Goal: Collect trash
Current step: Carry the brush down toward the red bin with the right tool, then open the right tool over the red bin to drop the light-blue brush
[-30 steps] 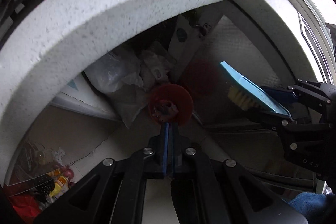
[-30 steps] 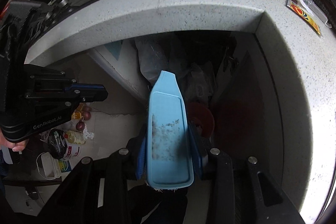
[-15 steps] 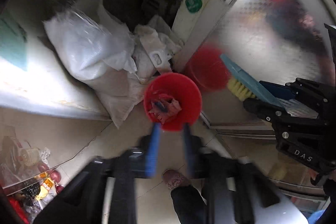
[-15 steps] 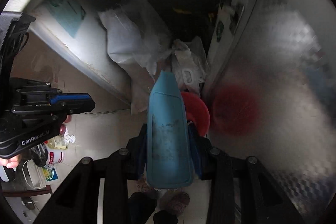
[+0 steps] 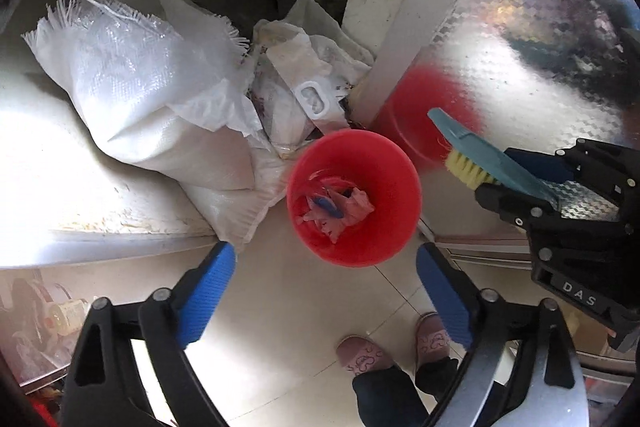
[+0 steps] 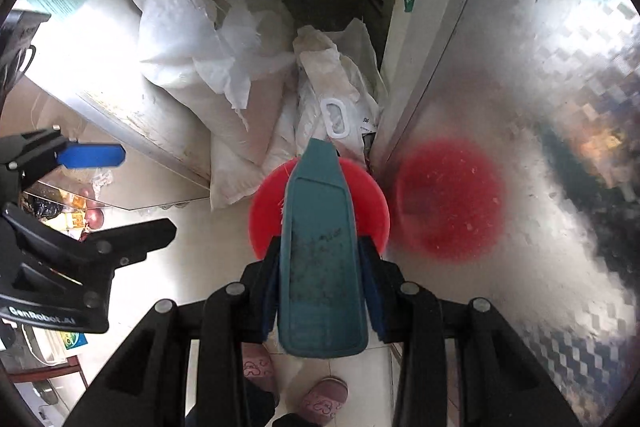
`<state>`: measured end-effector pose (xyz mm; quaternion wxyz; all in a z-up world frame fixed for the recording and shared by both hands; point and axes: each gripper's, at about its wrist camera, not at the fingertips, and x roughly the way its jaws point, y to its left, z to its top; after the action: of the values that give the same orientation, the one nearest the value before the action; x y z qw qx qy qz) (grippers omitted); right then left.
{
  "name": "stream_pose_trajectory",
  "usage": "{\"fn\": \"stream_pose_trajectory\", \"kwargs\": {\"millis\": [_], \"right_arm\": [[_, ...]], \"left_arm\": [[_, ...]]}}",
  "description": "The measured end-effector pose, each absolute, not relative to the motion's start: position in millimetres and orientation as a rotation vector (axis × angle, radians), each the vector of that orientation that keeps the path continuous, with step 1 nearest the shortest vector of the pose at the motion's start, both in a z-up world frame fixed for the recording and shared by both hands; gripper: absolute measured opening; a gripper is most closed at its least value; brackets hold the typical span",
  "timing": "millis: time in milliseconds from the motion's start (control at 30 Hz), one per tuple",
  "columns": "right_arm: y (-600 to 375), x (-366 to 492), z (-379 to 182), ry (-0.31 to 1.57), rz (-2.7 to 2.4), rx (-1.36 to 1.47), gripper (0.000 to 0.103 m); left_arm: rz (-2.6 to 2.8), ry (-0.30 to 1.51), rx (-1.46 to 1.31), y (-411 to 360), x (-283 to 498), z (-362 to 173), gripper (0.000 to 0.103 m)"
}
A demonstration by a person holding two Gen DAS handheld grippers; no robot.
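Kitchen floor, pale tiles (image 5: 280, 327), open space under a counter stuffed with white woven sacks (image 5: 152, 87); a shiny patterned metal door (image 5: 520, 67) on the right shows a red reflection. A person's 2 slippers (image 5: 364, 355) are at the bottom of both views.

Red bin (image 5: 384, 187) stands on the floor just beside the door post, against the sacks. Trash (image 5: 336, 207) lies inside it: pinkish crumpled wrappers plus 1 blue bit. That's where the task's thing is now.

My left gripper (image 5: 324, 291): jaws opening, blue pads spread wide, nothing between them. 1 second ago these pads were pressed together with the bin straight ahead, and the counter edge filled the top of the view. Now the counter is out of frame and the bin is much bigger and closer, so I've dropped low over it. Whether I had a scrap pinched then, too small to tell. My read: whatever I carried has been let go into the bin, so this drop-off looks done.

My right gripper (image 6: 324, 291): jaws partly closed, clamped on the blue scrub brush (image 6: 320, 259), same grip as 1 second ago. The brush points down over the bin rim, yellow bristles (image 5: 468, 167) showing in the left view. Dark specks sit on the brush back.

Next, probably: lift my left clear and go for more trash, or knock the brush debris into the bin.
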<state>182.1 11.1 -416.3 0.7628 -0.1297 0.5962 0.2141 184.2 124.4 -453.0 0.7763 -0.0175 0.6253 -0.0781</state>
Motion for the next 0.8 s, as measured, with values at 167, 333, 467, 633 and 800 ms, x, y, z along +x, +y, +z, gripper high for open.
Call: {"fn": "stream_pose_trajectory", "kwargs": {"millis": [167,333,467,633,800], "right_arm": [[10,182,-421,1.291,0.472,-0.297,0.034],[10,183,-425,1.297,0.466,-0.302,0.054],[10,183,-425,1.286,0.474,-0.3,0.085],[9,175,-407,1.233,0.476,-0.327,0.102],[9,163,-378,1.212,0.497,-0.316,0.102]], "left_arm": [[-0.167,1.354,-0.066,133,192,-459,0.103],[-0.159,1.363,-0.057,135,193,-463,0.103],[-0.146,1.369,-0.046,138,190,-463,0.103],[-0.135,1.37,-0.049,141,177,-454,0.103],[-0.146,1.36,-0.034,142,156,-426,0.103]]}}
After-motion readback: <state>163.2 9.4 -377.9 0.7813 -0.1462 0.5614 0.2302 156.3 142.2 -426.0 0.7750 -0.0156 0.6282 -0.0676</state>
